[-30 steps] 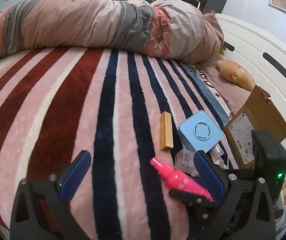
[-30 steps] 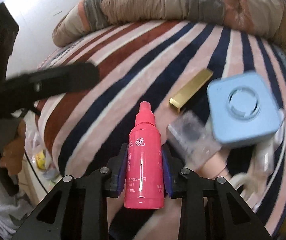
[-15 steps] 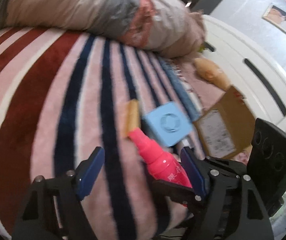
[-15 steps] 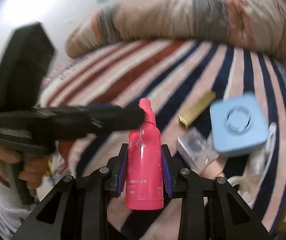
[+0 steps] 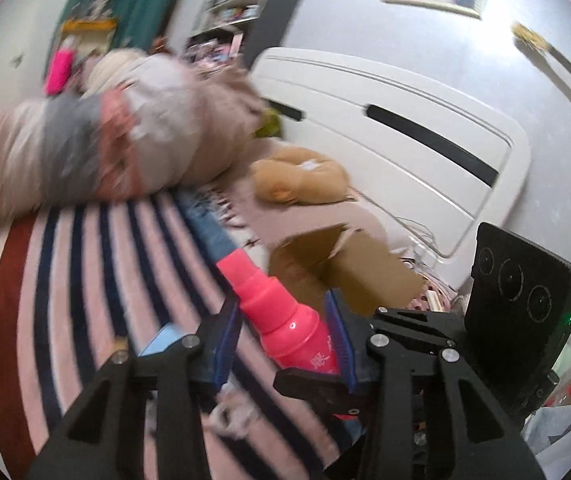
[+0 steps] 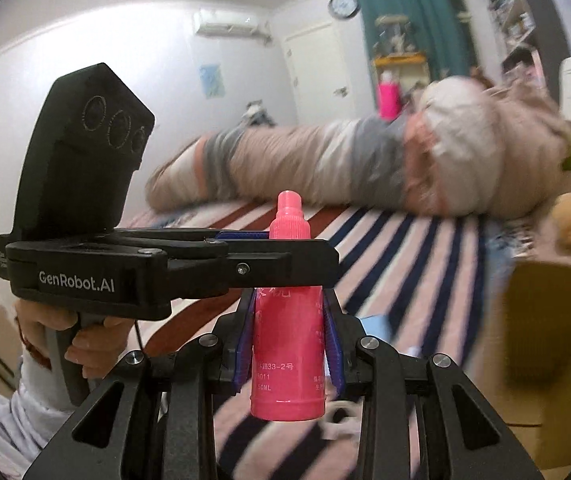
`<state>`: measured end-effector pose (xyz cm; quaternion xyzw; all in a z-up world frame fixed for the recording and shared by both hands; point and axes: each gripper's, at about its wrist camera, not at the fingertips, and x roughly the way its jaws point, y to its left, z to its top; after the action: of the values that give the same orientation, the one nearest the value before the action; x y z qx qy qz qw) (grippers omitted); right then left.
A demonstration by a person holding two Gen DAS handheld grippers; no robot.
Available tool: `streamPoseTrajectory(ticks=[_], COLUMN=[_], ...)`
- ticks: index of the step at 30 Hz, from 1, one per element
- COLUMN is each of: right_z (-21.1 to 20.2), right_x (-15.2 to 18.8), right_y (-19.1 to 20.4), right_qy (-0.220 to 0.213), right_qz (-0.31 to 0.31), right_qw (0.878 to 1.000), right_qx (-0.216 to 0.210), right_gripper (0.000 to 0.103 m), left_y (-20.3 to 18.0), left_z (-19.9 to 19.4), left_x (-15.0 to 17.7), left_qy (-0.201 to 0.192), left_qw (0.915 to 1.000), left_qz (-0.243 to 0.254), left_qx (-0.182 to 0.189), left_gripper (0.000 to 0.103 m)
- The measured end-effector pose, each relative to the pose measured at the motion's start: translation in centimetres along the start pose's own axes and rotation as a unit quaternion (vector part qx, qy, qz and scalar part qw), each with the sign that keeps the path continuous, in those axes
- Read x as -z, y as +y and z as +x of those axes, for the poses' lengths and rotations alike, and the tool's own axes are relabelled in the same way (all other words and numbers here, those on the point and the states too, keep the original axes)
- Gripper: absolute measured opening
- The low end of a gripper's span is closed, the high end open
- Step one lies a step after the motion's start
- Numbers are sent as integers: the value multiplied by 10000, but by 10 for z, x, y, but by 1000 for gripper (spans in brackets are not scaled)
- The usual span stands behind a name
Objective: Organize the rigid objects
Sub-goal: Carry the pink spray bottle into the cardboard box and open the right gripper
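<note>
Now we have the pink bottle [image 6: 287,344] lifted off the striped blanket [image 5: 85,280], where a second ago it lay low. Our right gripper [image 6: 288,344] clamps its body, cap pointing forward past the fingertips. Our left gripper [image 5: 281,344] has come across and narrowed around the bottle's shoulder; whether its pads touch yet we cannot tell. It looks like a handover, with the cardboard box [image 5: 345,268] just beyond the fingers.

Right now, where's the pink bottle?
The pink bottle is off the bed, clamped in the right gripper; the left gripper closes around its neck, just left of the cardboard box.
</note>
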<state>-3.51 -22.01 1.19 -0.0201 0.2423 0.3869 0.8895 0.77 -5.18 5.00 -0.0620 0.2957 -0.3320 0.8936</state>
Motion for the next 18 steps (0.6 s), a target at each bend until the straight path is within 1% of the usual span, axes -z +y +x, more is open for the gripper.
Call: streamPoseTrajectory(ticks=[3,5,7,9,12,16,18], right_z=[-31,-50,-62,-69,-70,-63,-68], right_x=[-1,3,9,19,29,39,45], right_y=[-29,-53,-77,-100,-122,-140,-146], right_qy=[-181,-237,-190,-56,156,577,684], right_qz=[208,409,622,809,912,889,972], right_qw=[9994,9979,9956,9927,9892,9808,9756], right_qx=[222,451,678,897,1133,1635,1847], right_gripper=[27,27,27,27,27,27,27], left_y=[-33,-55,-71,-80,-89,-96,-97], left_z=[30,62,91,121,154,182,189], left_x=[-20,-31,-35,-36,-35,-30,-26], left_qy=[129,329,579,878,1216,1572,1693], left_qw=[9993,9977,9956,9929,9891,9839,9822], left_qz=[330,557,669,698,745,767,774], left_qx=[104,204,316,392,366,368,265], left_gripper=[37,37,37,37,36,36,40])
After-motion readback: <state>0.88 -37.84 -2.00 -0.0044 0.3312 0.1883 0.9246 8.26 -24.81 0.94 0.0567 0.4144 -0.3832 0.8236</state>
